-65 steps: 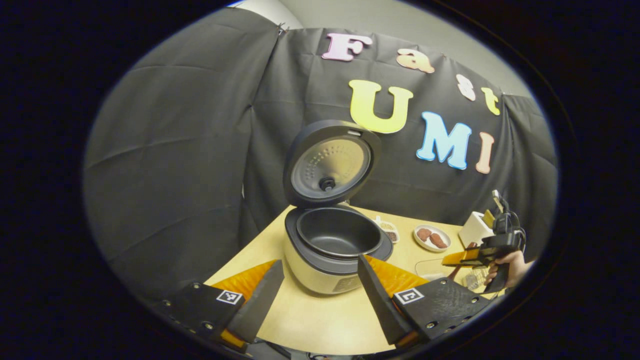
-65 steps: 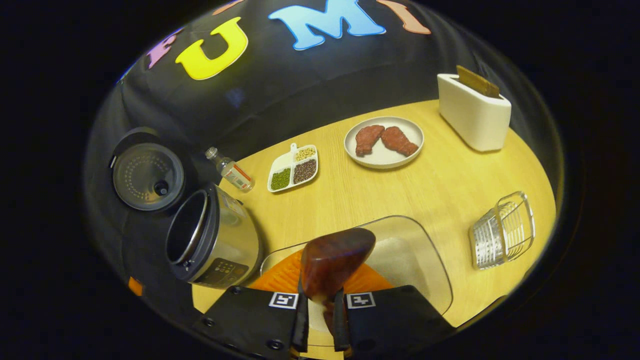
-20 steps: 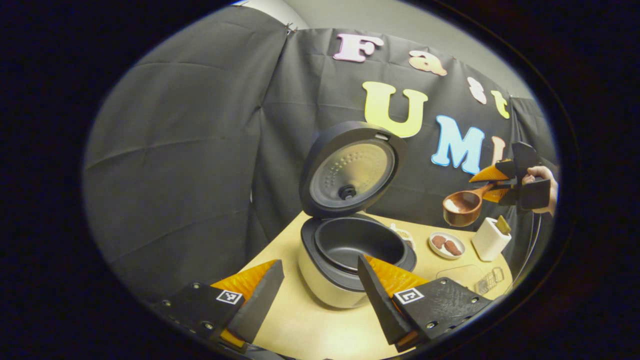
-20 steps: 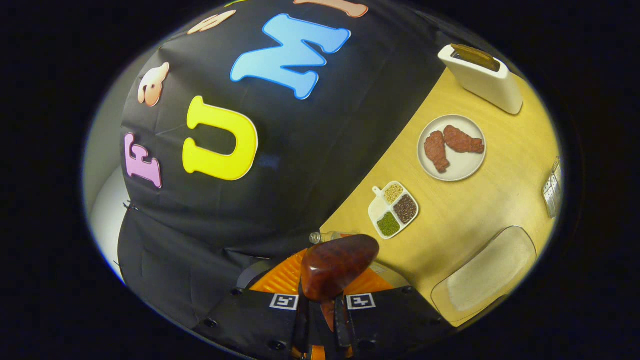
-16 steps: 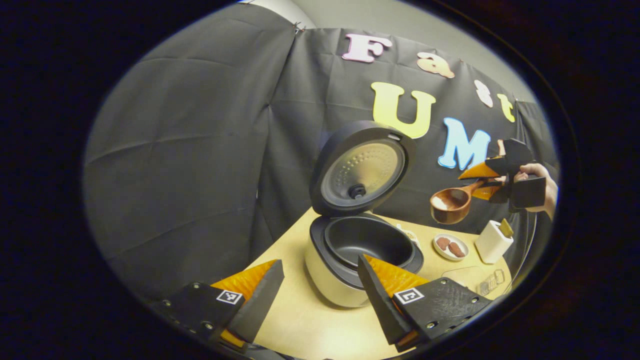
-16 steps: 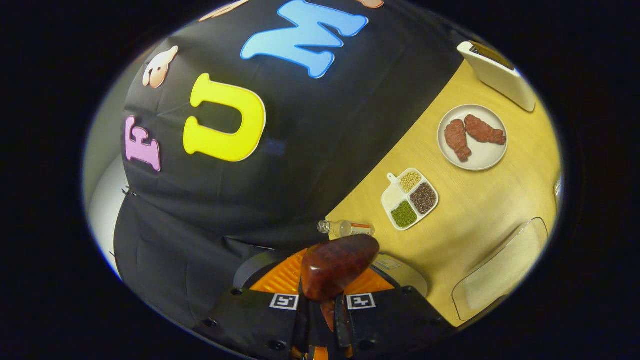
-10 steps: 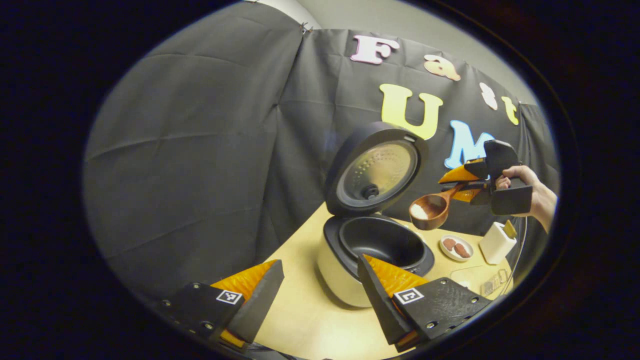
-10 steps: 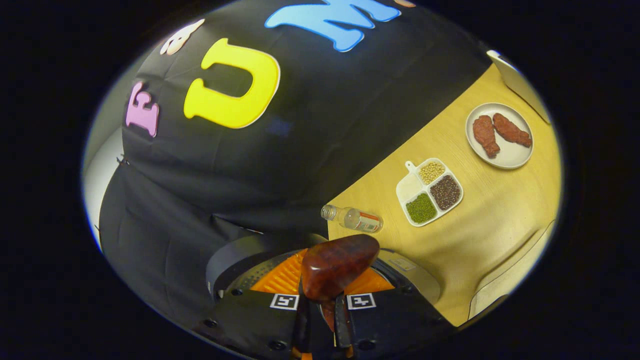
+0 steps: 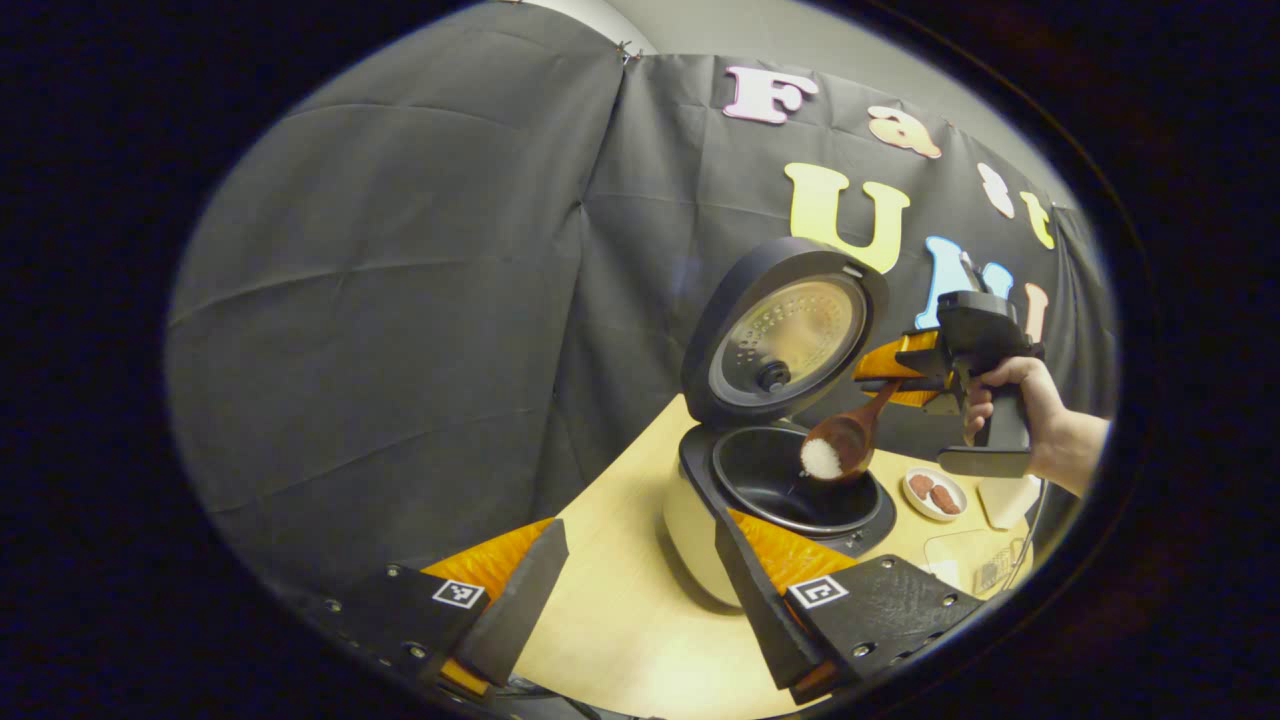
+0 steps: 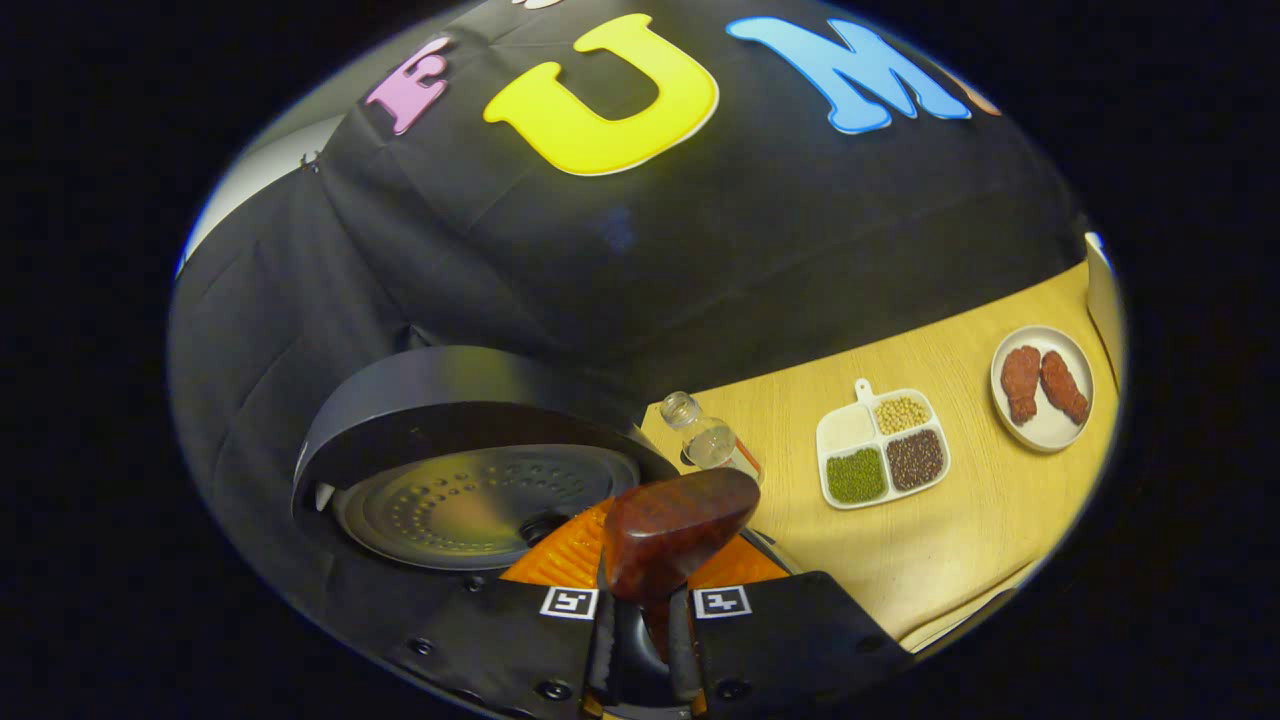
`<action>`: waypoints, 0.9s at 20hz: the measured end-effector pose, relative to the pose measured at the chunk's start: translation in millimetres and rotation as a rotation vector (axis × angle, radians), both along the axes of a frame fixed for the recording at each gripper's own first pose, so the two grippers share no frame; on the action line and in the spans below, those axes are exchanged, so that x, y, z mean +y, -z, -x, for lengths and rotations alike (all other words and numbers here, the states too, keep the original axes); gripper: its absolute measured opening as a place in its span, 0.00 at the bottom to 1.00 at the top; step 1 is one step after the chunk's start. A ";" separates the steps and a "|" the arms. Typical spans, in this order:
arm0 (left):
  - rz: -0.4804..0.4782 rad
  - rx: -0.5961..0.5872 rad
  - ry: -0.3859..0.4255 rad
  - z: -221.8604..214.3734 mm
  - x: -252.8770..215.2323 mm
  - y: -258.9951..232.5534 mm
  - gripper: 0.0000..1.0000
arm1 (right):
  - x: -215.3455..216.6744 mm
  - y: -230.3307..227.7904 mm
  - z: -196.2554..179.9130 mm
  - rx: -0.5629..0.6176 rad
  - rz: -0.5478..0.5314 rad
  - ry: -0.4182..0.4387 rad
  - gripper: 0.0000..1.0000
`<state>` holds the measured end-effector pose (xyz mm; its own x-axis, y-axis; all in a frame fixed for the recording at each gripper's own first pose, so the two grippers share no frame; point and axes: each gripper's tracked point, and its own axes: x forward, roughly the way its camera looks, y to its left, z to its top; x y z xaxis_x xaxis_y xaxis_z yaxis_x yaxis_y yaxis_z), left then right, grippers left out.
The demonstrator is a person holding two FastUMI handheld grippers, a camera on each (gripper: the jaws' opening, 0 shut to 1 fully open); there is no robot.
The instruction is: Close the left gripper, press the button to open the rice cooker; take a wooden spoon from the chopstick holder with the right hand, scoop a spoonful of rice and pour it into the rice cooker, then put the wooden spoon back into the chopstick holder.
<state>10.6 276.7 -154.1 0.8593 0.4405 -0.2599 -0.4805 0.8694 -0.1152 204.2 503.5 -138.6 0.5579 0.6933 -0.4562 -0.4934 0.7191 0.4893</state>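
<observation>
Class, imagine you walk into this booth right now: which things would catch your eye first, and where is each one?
First, the rice cooker with its lid standing open, on the table's far side. Next, the wooden spoon with white rice, tilted over the inner pot, held by the right gripper. In the right gripper view, a divided dish of beans and a plate of meat lie at right.

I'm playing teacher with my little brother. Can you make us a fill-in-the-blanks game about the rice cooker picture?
1. The rice cooker's lid is ____.
2. The right gripper holds a wooden ____ by its handle.
3. The white stuff in the spoon's bowl is ____.
4. The divided dish on the table has ____ compartments.

Missing words: open; spoon; rice; four
</observation>
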 end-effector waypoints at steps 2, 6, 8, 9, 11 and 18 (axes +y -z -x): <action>0.005 0.003 -0.003 2.6 0.6 1.3 0.96 | 5.2 2.5 4.2 -0.069 0.046 -0.044 0.21; 0.011 0.004 -0.017 9.2 0.3 2.8 0.96 | 15.8 9.6 15.2 -0.159 0.119 -0.112 0.20; 0.026 0.002 -0.022 10.5 -0.7 6.2 0.92 | 18.6 9.7 22.3 -0.193 0.137 -0.146 0.21; 0.031 0.003 -0.023 11.1 -1.8 7.1 0.94 | 19.3 10.2 25.8 -0.217 0.154 -0.165 0.21; 0.023 0.005 -0.025 14.0 -2.6 7.3 0.94 | 21.4 12.8 31.8 -0.280 0.195 -0.205 0.20; 0.057 0.012 -0.021 29.7 -7.5 15.6 0.94 | 26.2 12.2 44.1 -0.397 0.255 -0.282 0.21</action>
<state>-19.0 269.2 -169.7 0.8466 0.4430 -0.2951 -0.5005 0.8512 -0.1579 160.1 529.6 -150.8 0.5300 0.7357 -0.4217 -0.7953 0.6039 0.0540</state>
